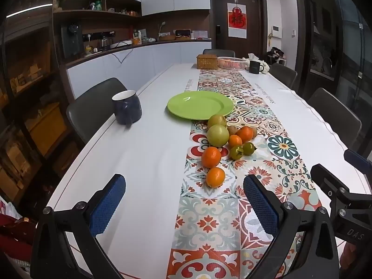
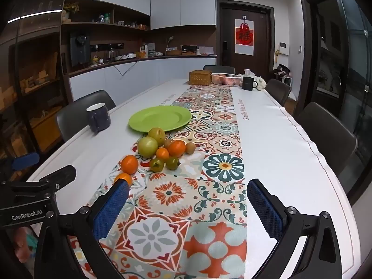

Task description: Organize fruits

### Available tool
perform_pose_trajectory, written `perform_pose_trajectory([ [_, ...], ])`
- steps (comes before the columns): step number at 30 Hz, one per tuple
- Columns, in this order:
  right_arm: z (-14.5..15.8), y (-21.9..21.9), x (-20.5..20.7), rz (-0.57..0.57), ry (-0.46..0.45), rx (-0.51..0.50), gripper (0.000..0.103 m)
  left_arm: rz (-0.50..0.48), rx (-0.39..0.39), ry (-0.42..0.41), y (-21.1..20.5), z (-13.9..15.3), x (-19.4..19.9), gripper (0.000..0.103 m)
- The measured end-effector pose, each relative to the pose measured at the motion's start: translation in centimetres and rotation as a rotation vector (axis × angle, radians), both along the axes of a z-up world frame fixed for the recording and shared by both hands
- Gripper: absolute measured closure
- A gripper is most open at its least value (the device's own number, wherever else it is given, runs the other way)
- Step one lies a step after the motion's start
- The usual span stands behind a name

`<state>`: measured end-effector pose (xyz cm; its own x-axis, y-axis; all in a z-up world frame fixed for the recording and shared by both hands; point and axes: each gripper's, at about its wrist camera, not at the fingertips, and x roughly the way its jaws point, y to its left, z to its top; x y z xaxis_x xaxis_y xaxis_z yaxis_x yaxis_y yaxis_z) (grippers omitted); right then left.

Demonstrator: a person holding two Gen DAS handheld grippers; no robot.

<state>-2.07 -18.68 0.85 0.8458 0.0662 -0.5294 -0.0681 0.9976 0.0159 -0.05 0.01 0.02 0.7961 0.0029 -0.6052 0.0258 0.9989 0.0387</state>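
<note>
A pile of fruit point(image 1: 226, 139) lies on the patterned table runner: several oranges, green round fruits and small brown ones. It also shows in the right wrist view point(image 2: 155, 151). An empty green plate point(image 1: 200, 105) point(image 2: 160, 118) sits just behind the pile. My left gripper point(image 1: 184, 183) is open and empty, just short of the nearest orange point(image 1: 215, 177). My right gripper point(image 2: 187, 189) is open and empty, to the right of that orange point(image 2: 124, 177), which is partly hidden by its left finger.
A dark blue mug point(image 1: 127, 109) stands left of the plate near the table edge. A wicker box point(image 1: 207, 61), a pink basket point(image 1: 231, 62) and a black mug point(image 1: 255, 67) stand at the far end. Dark chairs point(image 1: 97, 107) line both sides.
</note>
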Motion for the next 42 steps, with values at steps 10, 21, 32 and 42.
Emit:
perform_pose_trajectory([
  [10, -0.1, 0.0, 0.0, 0.001, -0.007, 0.005, 0.001, 0.007, 0.006, -0.007, -0.4, 0.8, -0.1, 0.000],
  [21, 0.1, -0.1, -0.1, 0.005, -0.012, 0.009, 0.001, -0.001, 0.002, -0.022, 0.1, 0.9, -0.7, 0.000],
  [32, 0.2, -0.1, -0.3, 0.004, -0.015, 0.011, 0.001, -0.002, 0.002, -0.023, 0.2, 1.0, -0.7, 0.000],
  [42, 0.4, -0.2, -0.3, 0.005, -0.018, 0.010, 0.001, 0.000, 0.003, -0.025, 0.1, 1.1, -0.8, 0.000],
])
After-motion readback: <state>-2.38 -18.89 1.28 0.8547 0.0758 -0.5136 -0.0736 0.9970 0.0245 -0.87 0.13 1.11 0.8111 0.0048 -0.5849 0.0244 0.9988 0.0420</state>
